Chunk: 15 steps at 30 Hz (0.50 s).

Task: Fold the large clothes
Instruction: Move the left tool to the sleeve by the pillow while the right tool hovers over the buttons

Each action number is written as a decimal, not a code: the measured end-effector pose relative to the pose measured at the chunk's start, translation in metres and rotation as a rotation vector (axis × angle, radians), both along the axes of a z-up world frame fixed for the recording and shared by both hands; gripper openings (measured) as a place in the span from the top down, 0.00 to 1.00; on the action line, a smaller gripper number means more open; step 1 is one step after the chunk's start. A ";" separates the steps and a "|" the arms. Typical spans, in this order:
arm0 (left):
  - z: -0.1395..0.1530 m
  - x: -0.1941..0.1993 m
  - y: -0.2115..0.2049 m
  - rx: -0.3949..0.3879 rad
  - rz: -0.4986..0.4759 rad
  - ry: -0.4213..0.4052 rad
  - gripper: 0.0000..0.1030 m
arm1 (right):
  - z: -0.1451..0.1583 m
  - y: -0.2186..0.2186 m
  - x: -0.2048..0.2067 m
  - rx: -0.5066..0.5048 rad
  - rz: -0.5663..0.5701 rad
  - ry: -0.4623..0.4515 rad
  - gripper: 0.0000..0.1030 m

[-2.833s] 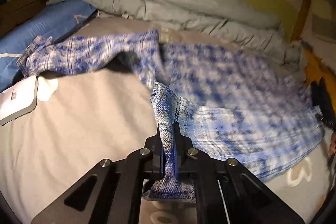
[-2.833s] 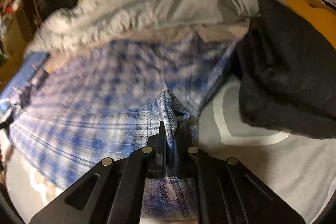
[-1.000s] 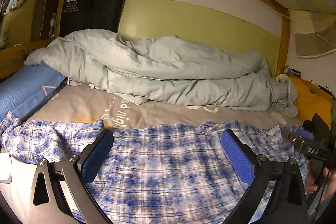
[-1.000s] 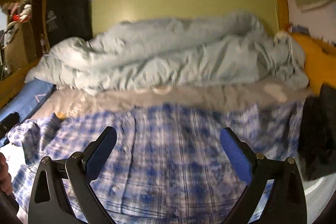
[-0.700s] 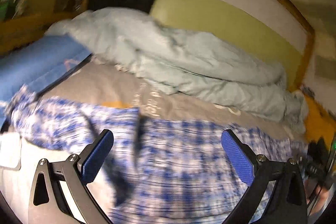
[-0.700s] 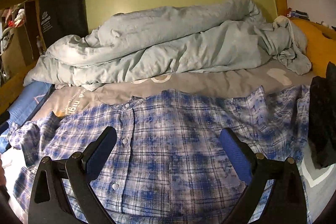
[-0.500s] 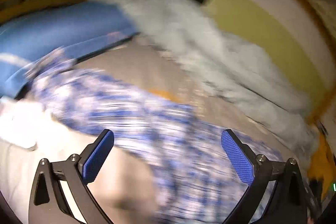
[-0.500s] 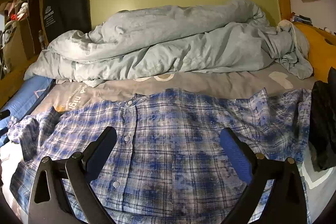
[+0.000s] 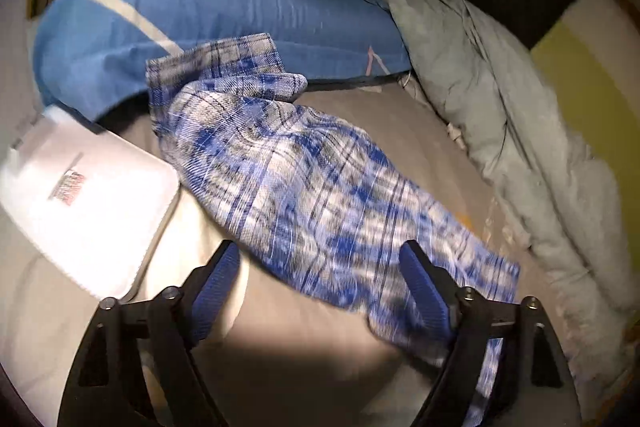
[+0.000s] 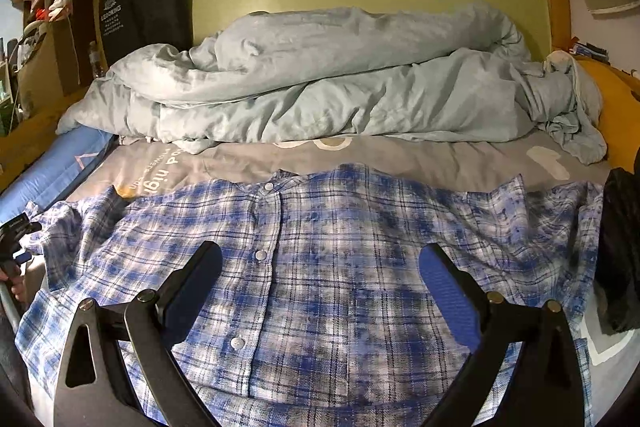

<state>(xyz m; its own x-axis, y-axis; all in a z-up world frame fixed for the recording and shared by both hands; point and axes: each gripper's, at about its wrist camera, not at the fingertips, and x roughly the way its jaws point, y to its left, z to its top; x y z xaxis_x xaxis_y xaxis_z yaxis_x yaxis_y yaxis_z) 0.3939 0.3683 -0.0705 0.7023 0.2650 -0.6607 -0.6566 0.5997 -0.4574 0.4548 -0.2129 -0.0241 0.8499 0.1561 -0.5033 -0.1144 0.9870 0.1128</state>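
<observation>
A blue and white plaid shirt lies spread flat, buttoned front up, on the grey bed sheet. My right gripper hovers open over the shirt's middle with nothing between its blue pads. In the left wrist view the shirt's left sleeve runs slantwise from the blue pillow down toward my right-hand finger. My left gripper points down at this sleeve and its jaws are closing. The sleeve's lower edge lies between them, but the pads do not press on it.
A rumpled grey-green duvet fills the back of the bed. A blue pillow and a flat white box lie by the sleeve's cuff. A dark garment sits at the shirt's right edge. A person's hand shows at the far left.
My left gripper has swung left and down from the shirt's body to the left sleeve, rolling as it went, and its jaws have narrowed. The right gripper has stayed put.
</observation>
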 end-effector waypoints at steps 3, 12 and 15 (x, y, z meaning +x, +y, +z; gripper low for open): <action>-0.007 0.008 0.005 0.019 -0.004 0.035 0.51 | 0.000 -0.004 0.001 0.023 0.000 0.005 0.05; 0.048 -0.007 -0.025 0.192 -0.085 -0.184 0.97 | 0.002 -0.013 0.001 0.053 -0.010 0.006 0.05; 0.087 -0.017 -0.062 0.277 -0.199 -0.286 0.97 | 0.002 -0.013 0.001 0.051 -0.012 0.005 0.05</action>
<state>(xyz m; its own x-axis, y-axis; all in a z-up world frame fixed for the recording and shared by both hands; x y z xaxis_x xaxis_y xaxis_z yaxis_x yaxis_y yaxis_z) 0.3765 0.3067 0.0162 0.9019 0.2460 -0.3552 -0.3865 0.8268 -0.4087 0.4557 -0.2262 -0.0217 0.8494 0.1712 -0.4992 -0.1015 0.9812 0.1639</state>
